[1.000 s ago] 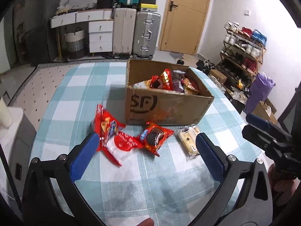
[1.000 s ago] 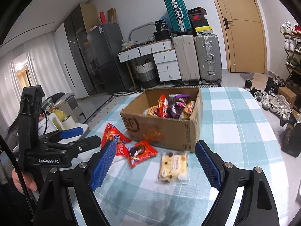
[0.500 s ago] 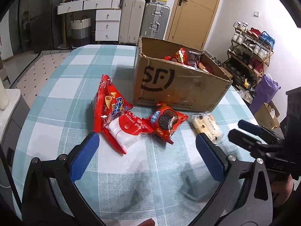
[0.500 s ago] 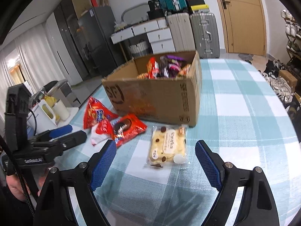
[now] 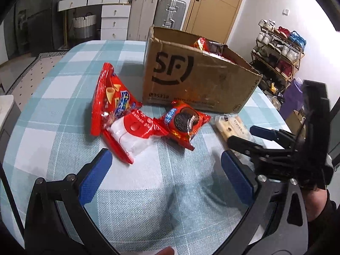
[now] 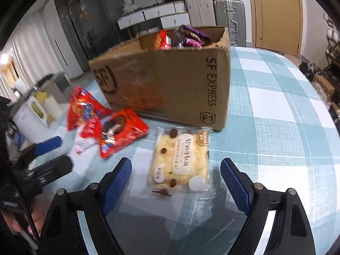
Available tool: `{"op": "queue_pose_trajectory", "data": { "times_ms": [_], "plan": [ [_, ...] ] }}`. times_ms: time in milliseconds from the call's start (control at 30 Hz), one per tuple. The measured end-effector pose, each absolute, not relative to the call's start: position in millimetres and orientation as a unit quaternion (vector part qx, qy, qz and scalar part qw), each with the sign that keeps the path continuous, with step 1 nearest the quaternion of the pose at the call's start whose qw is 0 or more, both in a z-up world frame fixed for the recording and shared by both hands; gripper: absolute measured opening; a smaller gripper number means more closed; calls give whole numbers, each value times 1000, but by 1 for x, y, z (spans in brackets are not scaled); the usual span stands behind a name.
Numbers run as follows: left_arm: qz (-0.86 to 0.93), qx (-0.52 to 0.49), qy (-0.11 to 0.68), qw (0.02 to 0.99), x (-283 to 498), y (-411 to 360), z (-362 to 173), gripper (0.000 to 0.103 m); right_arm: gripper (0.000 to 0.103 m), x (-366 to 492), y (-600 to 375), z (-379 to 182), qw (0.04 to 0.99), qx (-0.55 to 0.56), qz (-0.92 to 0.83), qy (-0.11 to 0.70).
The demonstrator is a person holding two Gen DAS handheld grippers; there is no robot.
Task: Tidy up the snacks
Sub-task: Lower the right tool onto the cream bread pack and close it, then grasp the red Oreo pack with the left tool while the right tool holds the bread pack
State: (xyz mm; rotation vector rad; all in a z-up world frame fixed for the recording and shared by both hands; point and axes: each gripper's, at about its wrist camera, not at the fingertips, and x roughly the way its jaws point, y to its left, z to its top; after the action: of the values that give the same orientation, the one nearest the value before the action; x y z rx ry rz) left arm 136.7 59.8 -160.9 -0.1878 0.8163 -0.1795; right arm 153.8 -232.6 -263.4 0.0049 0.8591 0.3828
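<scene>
both grippers hang low over the checked tablecloth (image 6: 276, 97) with jaws wide and empty: the right gripper (image 6: 176, 178) frames a pale cake packet (image 6: 180, 159), and the left gripper (image 5: 165, 170) sits short of a red and white packet (image 5: 136, 136). just beyond lie a red cookie packet (image 5: 182, 123) and a red chip bag (image 5: 110, 97), overlapping. farther back the cardboard box (image 6: 170, 85) hides most of its snacks behind its wall, only a few wrapper tops showing, blurred.
</scene>
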Motion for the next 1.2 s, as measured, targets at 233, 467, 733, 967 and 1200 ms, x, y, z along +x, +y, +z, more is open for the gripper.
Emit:
{"op": "queue_pose_trajectory", "data": {
  "times_ms": [233, 467, 733, 967, 1200],
  "plan": [
    [-82, -109, 401, 906, 140, 69, -168, 102, 81, 168, -217, -270, 888, -43, 159, 429],
    [-75, -135, 395, 906, 141, 78, -167, 102, 58, 167, -200, -269, 885, -95, 174, 422],
    [-79, -117, 399, 906, 135, 73, -163, 102, 58, 160, -225, -263, 884, -26, 198, 422],
    [-110, -88, 402, 905, 144, 52, -154, 102, 58, 139, -256, -258, 887, 27, 208, 412],
    [-129, -66, 414, 899, 166, 30, -151, 102, 58, 127, -267, -252, 890, 49, 213, 401]
  ]
}}
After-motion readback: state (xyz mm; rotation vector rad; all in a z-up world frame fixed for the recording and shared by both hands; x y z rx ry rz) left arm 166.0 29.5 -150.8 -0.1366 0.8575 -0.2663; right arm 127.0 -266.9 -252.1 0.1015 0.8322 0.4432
